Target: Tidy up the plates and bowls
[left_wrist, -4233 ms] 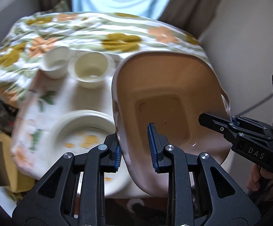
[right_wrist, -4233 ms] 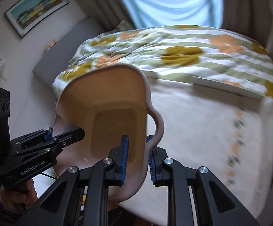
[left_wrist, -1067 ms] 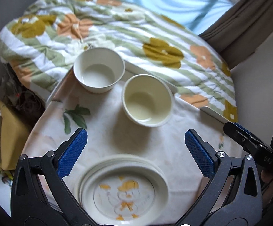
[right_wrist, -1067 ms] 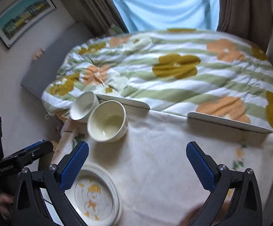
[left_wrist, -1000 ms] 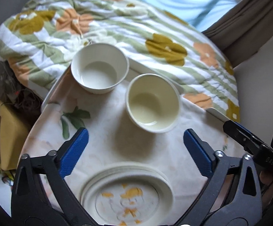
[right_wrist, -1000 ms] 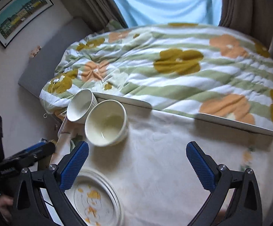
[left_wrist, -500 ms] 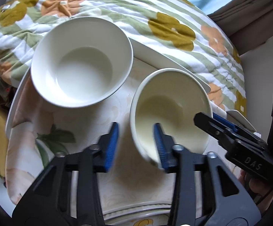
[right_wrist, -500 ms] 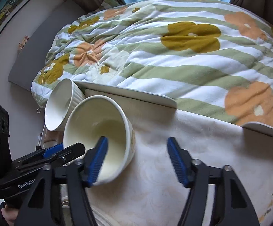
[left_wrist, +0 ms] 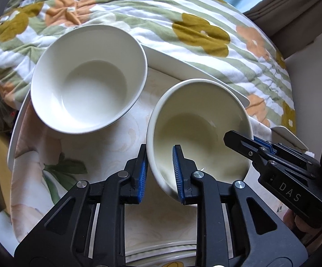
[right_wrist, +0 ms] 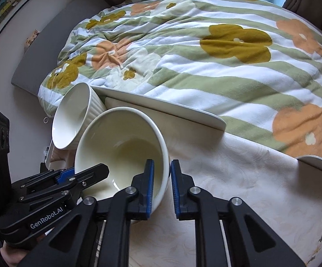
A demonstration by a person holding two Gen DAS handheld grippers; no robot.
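Nearest, one stacked cartoon-printed plate (left_wrist: 172, 261) peeks under the left claw (left_wrist: 159, 173); two bowls sit on the cloth-covered tabletop (right_wrist: 238, 189); both claws pinch the round cream ceramic bowl (left_wrist: 196, 129), left claw on its left wall, right claw (right_wrist: 162, 189) on its right wall; the ribbed white bowl (left_wrist: 87, 77) stands just beside, untouched; beyond, a flowered quilt (right_wrist: 205, 55).

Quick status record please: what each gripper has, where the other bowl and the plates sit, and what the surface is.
left gripper: shut on the cream bowl, clamping its left rim
right gripper: shut on the cream bowl's opposite rim
cream bowl: tilted, held by both grippers
white ribbed bowl: beside it, untouched
plate stack: at the near edge, only partly in view
surface: tablecloth, floral quilt behind
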